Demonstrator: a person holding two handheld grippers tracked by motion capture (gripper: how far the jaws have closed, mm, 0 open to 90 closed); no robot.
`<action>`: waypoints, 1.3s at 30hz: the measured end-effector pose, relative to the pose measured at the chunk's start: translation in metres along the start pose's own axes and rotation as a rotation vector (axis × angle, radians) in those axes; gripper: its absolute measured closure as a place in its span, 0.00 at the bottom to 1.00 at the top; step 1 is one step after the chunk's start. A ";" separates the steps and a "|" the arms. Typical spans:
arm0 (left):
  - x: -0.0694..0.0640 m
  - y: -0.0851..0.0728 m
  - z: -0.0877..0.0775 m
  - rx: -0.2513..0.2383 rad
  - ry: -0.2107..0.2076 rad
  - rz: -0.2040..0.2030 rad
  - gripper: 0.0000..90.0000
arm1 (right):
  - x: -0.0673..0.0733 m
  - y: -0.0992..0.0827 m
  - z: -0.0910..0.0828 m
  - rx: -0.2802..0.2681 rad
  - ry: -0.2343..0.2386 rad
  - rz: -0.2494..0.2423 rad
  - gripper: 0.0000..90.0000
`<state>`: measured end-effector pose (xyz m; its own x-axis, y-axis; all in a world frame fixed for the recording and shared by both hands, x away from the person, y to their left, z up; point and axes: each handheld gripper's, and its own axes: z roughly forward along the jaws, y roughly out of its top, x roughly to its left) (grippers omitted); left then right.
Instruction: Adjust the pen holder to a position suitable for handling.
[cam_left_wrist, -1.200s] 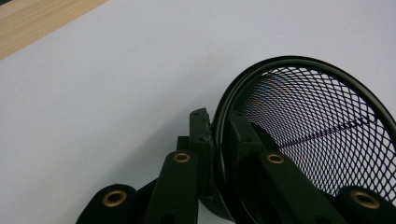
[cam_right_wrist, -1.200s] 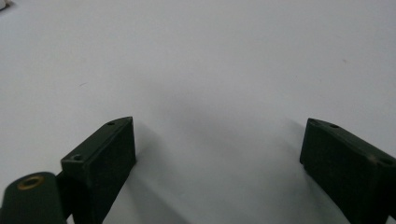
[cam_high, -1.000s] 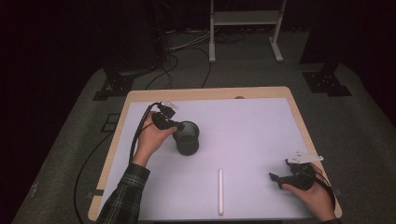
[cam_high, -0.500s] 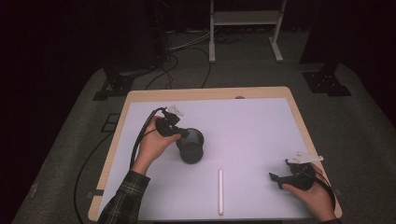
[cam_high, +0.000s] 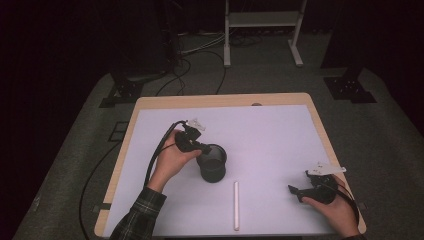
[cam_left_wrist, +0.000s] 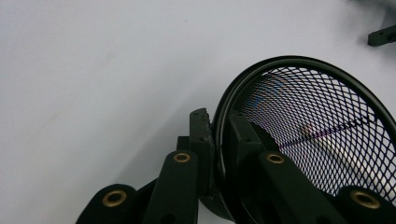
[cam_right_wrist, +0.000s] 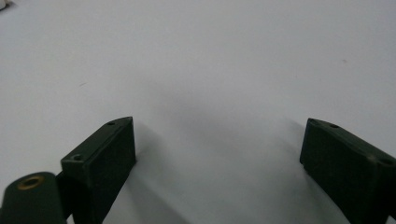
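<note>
A black wire-mesh cup (cam_high: 212, 162) stands upright left of centre on the white mat (cam_high: 270, 135). My left gripper (cam_high: 202, 150) is shut on the cup's rim, one jaw inside the wall and one outside. The left gripper view shows the mesh cup (cam_left_wrist: 317, 126) from just above its opening, with the left gripper (cam_left_wrist: 217, 126) pinching the rim. A white stick (cam_high: 236, 205) lies on the mat near the front edge, to the right of the cup. My right gripper (cam_high: 295, 191) rests at the front right, and the right gripper (cam_right_wrist: 217, 144) stands open over bare mat.
The mat covers a wooden table (cam_high: 220, 100) whose border shows all round. Beyond its far edge, cables (cam_high: 185, 65) run across the grey floor, and a white metal stand (cam_high: 260, 30) and dark stand feet (cam_high: 350, 87) sit there.
My left gripper has carried the mesh cup to the right and nearer the person's side. The right gripper and the white stick have not moved.
</note>
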<state>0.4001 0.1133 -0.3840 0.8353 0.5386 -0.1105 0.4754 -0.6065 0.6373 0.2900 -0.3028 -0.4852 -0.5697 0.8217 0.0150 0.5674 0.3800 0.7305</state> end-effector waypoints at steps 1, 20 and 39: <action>0.000 0.000 0.000 0.000 0.000 0.000 0.91 | 0.000 0.000 0.000 0.000 0.000 0.000 0.11; -0.006 0.003 0.018 0.028 -0.026 0.013 0.91 | 0.000 0.000 0.000 0.000 0.001 0.001 0.11; -0.003 -0.010 -0.013 -0.054 -0.009 -0.022 0.51 | 0.000 0.000 0.000 0.000 0.000 0.001 0.11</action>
<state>0.3897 0.1256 -0.3800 0.8276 0.5456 -0.1318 0.4780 -0.5619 0.6752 0.2901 -0.3029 -0.4852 -0.5693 0.8220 0.0155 0.5675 0.3793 0.7308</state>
